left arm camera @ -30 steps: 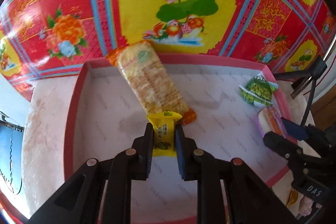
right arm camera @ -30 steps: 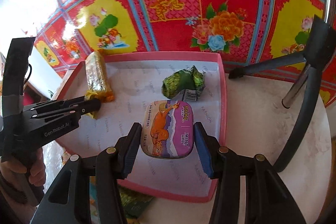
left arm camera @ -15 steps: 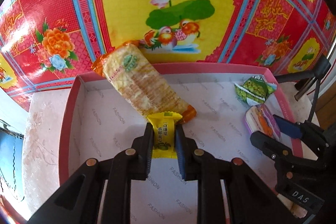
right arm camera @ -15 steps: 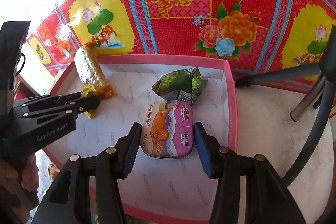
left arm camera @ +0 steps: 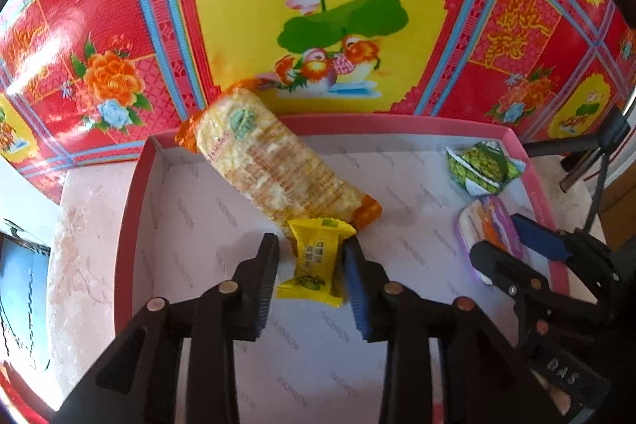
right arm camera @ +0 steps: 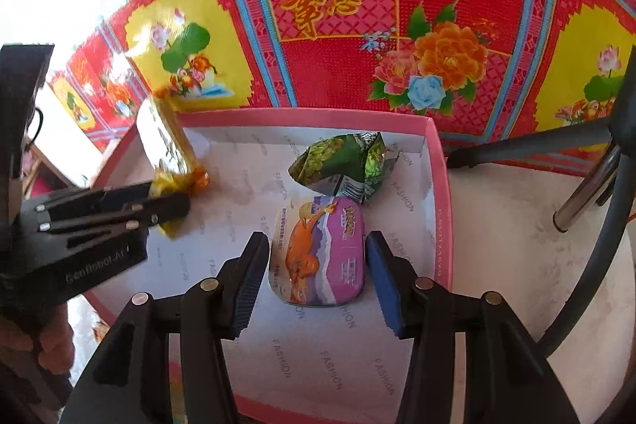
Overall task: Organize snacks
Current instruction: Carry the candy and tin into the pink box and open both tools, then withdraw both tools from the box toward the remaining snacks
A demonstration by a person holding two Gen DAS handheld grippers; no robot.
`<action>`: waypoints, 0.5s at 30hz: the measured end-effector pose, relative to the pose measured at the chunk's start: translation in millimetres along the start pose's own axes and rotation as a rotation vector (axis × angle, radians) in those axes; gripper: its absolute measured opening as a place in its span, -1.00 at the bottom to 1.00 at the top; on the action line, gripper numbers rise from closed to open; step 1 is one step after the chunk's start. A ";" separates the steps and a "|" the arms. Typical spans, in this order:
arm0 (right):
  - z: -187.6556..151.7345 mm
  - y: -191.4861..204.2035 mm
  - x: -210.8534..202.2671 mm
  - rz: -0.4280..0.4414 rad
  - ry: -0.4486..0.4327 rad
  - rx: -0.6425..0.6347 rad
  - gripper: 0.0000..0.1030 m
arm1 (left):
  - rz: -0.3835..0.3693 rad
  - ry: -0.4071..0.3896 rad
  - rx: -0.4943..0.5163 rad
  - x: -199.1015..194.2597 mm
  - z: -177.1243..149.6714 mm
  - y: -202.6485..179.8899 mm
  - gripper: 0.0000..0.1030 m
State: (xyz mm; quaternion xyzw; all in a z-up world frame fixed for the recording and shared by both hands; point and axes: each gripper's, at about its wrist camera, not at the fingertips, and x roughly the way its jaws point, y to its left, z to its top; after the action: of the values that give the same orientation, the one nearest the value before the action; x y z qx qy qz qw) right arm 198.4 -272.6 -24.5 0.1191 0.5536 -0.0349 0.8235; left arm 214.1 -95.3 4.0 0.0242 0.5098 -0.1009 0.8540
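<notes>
Snacks lie in a shallow pink tray [left arm camera: 135,209] lined with white paper. The left gripper [left arm camera: 312,275] is letting go, its jaws opening around a small yellow candy packet [left arm camera: 316,263] that rests on the liner with a gap showing at the left pad. Touching the packet's far end lies a long rice-cracker pack [left arm camera: 274,171], propped on the tray's far rim. The right gripper [right arm camera: 318,267] brackets a purple mint tin [right arm camera: 318,251] lying flat; a sliver of liner shows at each pad. A crumpled green packet [right arm camera: 344,163] sits just beyond the tin.
</notes>
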 end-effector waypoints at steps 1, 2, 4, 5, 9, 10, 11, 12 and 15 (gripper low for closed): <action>0.7 -0.9 -0.4 0.008 0.003 0.010 0.01 | -0.007 0.006 -0.006 -2.0 -0.4 0.8 -0.34; 1.4 -1.9 -1.0 0.017 0.008 0.019 0.03 | -0.011 0.011 -0.012 -4.5 -0.8 1.8 -0.34; 2.5 -5.4 -4.0 0.033 0.014 0.037 0.11 | -0.016 0.010 -0.020 -10.8 -1.5 3.8 -0.33; 2.5 -7.1 -6.6 0.039 0.012 0.050 0.18 | -0.016 0.005 -0.026 -15.7 -2.0 4.9 -0.31; 5.2 -11.7 -22.8 0.038 -0.018 0.068 0.30 | -0.015 -0.009 -0.042 -31.2 -4.0 8.5 -0.25; 4.3 -11.4 -27.5 0.041 -0.024 0.065 0.31 | -0.015 -0.010 -0.045 -34.2 -4.4 9.1 -0.25; 3.7 -10.9 -31.6 0.043 -0.028 0.061 0.31 | -0.015 -0.014 -0.049 -38.5 -5.1 9.9 -0.25; 3.8 -9.4 -35.4 0.046 -0.033 0.056 0.31 | -0.015 -0.017 -0.053 -42.5 -6.0 9.7 -0.25; 2.5 -5.9 -48.9 0.055 -0.053 0.042 0.31 | -0.017 -0.031 -0.064 -56.1 -12.4 12.0 -0.25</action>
State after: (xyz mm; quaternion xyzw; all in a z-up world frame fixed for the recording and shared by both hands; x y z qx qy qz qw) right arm 180.7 -282.5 20.5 0.1507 0.5272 -0.0270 0.8359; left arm 180.0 -73.5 46.5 -0.0090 0.4997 -0.0923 0.8613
